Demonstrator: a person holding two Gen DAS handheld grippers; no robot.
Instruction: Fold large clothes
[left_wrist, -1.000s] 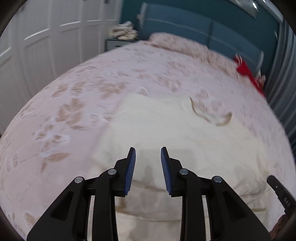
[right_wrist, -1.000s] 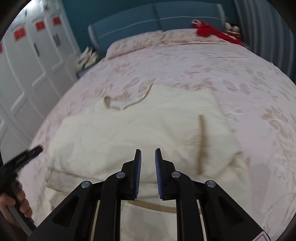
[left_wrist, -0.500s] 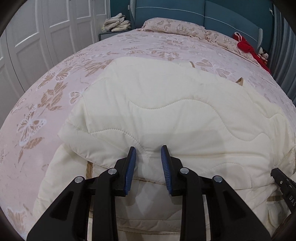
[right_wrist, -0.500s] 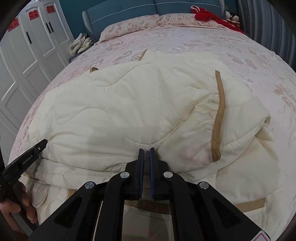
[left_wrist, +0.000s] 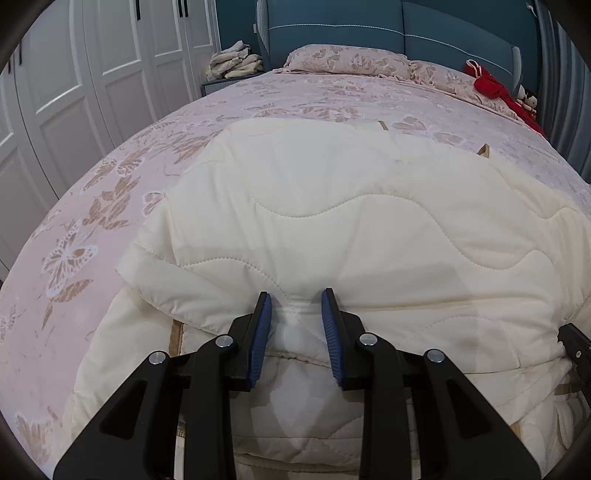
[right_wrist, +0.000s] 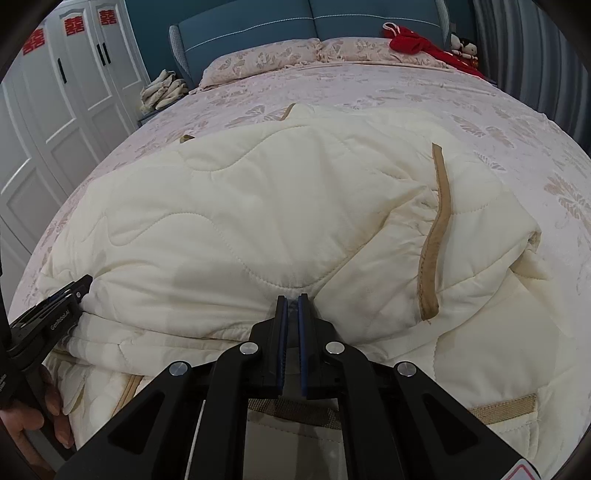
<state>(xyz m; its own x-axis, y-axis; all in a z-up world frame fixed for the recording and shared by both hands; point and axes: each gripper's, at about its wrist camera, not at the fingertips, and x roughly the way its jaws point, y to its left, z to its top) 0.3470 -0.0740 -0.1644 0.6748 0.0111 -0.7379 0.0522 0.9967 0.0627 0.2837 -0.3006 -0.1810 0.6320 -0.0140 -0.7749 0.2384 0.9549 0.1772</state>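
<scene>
Filling most of both views: pink butterfly-print bed (left_wrist: 110, 206), w/ teal headboard (right_wrist: 295, 18) at far end. Lying across near end of bed: cream quilted garment (left_wrist: 351, 206), folded over on itself, upper layer's edge stacking on lower layers toward the cameras; tan trim strip (right_wrist: 439, 206) running down its right part, tan mesh patch (right_wrist: 502, 406) near its lower right corner. Standing left of bed: white wardrobe doors (left_wrist: 92, 74), red paper cutouts (right_wrist: 72, 25) on upper panels in right wrist view. Resting at head of bed: two pillows (right_wrist: 266, 59); red cloth (right_wrist: 410, 40) lying on bed's far right corner, small plush toys (right_wrist: 463, 46) just beside it. Sitting left of bed's head: pile of beige cloth (left_wrist: 236, 62) on a nightstand. Reaching in at garment's near folded edge: left gripper (left_wrist: 295, 317), fingers standing fairly wide w/ a pinch of fabric bulging between the blue pads, pads apparently not clamping it. Pinching same edge further right: right gripper (right_wrist: 291, 299), fingers nearly together, narrow gap only, thin fold of fabric caught at the tips.
</scene>
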